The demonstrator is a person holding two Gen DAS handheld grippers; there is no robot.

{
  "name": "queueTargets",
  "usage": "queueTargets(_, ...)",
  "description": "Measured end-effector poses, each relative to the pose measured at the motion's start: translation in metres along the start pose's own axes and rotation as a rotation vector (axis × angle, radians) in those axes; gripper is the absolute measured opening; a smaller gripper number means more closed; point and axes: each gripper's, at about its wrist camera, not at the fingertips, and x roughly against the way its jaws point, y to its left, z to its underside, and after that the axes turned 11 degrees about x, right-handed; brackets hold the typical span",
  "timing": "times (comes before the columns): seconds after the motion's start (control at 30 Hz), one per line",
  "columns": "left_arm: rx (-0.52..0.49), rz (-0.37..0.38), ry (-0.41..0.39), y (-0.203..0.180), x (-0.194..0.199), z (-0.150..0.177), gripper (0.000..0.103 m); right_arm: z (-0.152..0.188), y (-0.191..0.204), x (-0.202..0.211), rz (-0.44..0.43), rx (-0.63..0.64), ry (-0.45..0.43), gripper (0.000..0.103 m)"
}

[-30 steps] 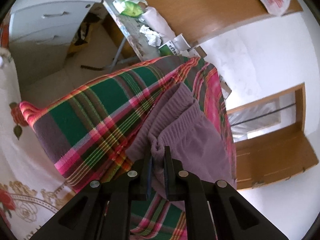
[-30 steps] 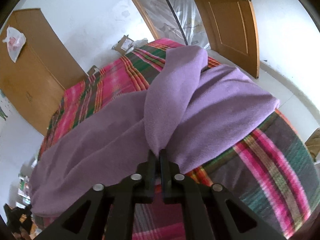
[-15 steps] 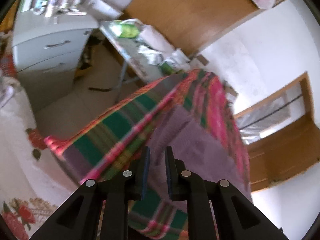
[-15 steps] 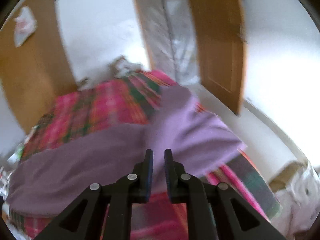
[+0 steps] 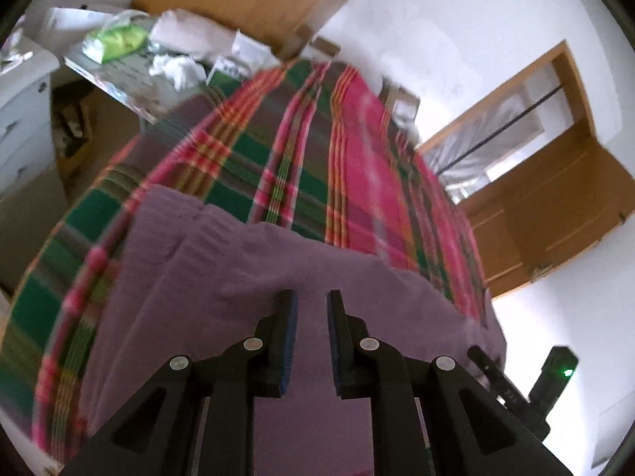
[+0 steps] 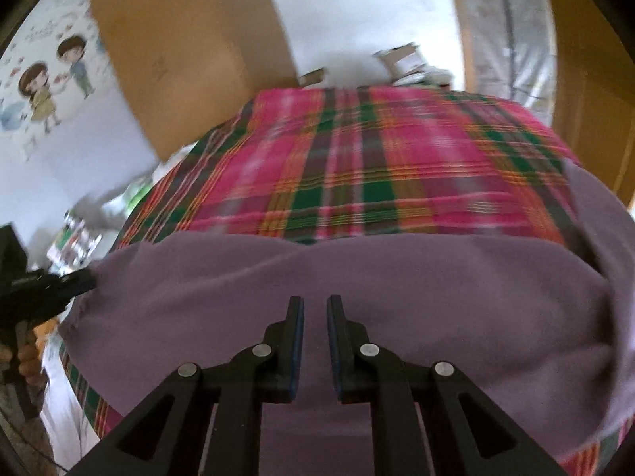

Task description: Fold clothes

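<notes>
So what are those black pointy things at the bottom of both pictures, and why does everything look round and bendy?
Those black things are grabbing tools. A person holds one in each hand, and a little camera sits on each, looking out along its two fingers. The camera lens bends everything round, like a fishbowl.

One picture looks from the left tool, the other from the right tool. Both tools are open and hold nothing.

Under them lies a purple garment, spread on a pink and green checked blanket. In the right tool's picture you see the same garment and, at the left edge, the other tool. The person is folding clothes.
</notes>
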Motion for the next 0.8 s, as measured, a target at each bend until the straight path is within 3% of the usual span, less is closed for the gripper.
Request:
queueTargets(0.1,0.072,-0.066,-0.018,0.016,-0.009,-0.01,0.014,-0.009,0.01,-0.024,-0.003,0.037,0.044,0.013)
queueTargets(0.2,0.145,-0.057,-0.015,0.032,-0.009,-0.018,0.012,-0.014,0.01,-0.041,0.018,0.056,0.083,0.013)
queueTargets(0.37,0.151,-0.062,-0.017,0.036,-0.011,-0.02,0.01,-0.017,-0.006,-0.052,0.001,0.007,0.098,0.013)
queueTargets(0.53,0.153,-0.053,-0.019,0.037,-0.01,-0.019,0.009,-0.013,-0.031,-0.041,0.03,-0.078,0.078,0.013)
queueTargets(0.67,0.104,-0.111,-0.041,0.025,-0.002,-0.01,0.009,-0.005,-0.058,-0.022,0.093,-0.143,0.054,0.013)
queueTargets(0.8,0.071,-0.064,-0.061,0.006,0.009,0.002,0.009,0.002,-0.091,0.008,0.186,-0.203,-0.006,0.013)
